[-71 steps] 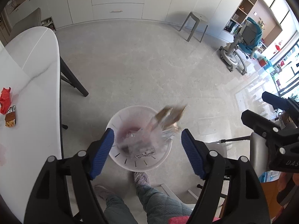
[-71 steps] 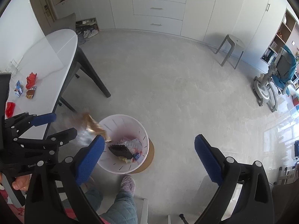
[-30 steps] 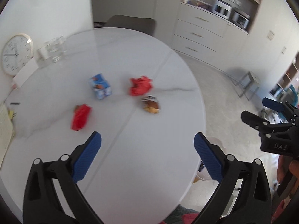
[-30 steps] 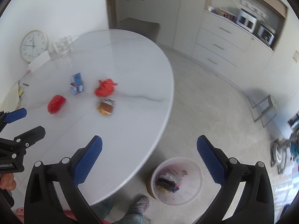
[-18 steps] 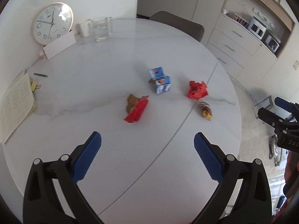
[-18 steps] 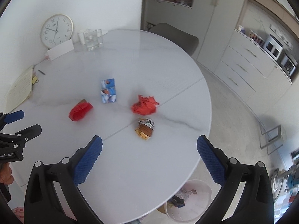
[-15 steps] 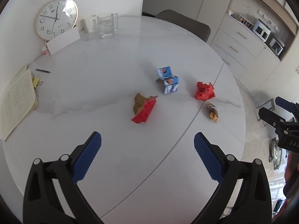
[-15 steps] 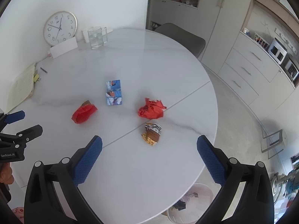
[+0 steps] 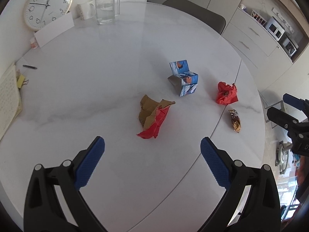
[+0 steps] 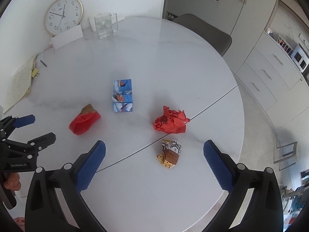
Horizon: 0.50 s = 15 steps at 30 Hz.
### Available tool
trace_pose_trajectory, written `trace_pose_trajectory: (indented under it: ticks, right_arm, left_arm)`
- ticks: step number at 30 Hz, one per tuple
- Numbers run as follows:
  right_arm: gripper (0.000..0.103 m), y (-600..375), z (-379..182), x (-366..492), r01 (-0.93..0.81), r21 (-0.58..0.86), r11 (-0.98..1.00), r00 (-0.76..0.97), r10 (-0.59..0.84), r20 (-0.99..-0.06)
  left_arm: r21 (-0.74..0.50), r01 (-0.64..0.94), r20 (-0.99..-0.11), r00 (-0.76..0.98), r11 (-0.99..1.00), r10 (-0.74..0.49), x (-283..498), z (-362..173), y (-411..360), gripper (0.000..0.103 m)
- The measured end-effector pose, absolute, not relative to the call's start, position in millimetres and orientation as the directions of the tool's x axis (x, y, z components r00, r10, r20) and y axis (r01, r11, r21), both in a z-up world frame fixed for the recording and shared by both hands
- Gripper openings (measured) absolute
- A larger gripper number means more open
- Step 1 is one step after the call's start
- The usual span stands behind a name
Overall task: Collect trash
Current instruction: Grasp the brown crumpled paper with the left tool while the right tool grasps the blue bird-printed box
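Hovering above the round white table (image 9: 96,89), both grippers hang empty over four scattered bits of trash. A grab could easily go wrong here: the red-and-brown wrapper (image 9: 153,116) is thin and lies nearly flat, so the pads may slide over it or pinch only a corner that tears loose. The crumpled red paper (image 10: 171,122) looks springy and could squirt sideways, knocking the snack packet (image 10: 171,153) just beside it toward the table's edge. The folded blue carton (image 10: 123,95) stands apart, farther in.

The left gripper (image 9: 152,155) is spread wide, touching nothing, with the red-and-brown wrapper lying just ahead of the gap. The right gripper (image 10: 154,157) is spread equally wide, also holding nothing, with the snack packet framed between its blue pads (image 10: 90,166).
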State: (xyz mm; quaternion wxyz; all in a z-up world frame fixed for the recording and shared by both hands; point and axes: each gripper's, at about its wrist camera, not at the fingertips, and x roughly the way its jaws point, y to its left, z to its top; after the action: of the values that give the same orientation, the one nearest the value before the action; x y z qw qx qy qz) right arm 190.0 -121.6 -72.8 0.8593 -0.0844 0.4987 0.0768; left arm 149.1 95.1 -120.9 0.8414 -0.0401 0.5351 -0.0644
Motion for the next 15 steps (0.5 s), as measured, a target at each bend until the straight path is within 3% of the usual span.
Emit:
trace_pose_trajectory:
  ticks: [9, 11, 14, 15]
  right_arm:
    - [0.101, -143, -106, 224, -0.195, -0.023, 0.98, 0.424, 0.063, -0.903]
    - [0.101, -145, -111, 230, -0.193, -0.017, 0.981, 0.419, 0.067, -0.906]
    - [0.101, -147, -116, 239, -0.195, 0.001, 0.981, 0.41, 0.082, -0.909]
    - [0.101, -146, -118, 243, -0.196, 0.009, 0.981, 0.406, 0.09, -0.909]
  left_arm:
    - [-0.087, 0.11, -0.929, 0.35, 0.99, -0.121, 206, -185, 72, 0.095]
    - [-0.078, 0.114, -0.934, 0.338, 0.99, -0.112, 214, -194, 69, 0.088]
    - [-0.078, 0.115, -0.948, 0.299, 0.99, -0.109, 222, -207, 66, 0.058]
    - [-0.078, 0.109, -0.949, 0.295, 0.991, -0.107, 223, -209, 66, 0.054]
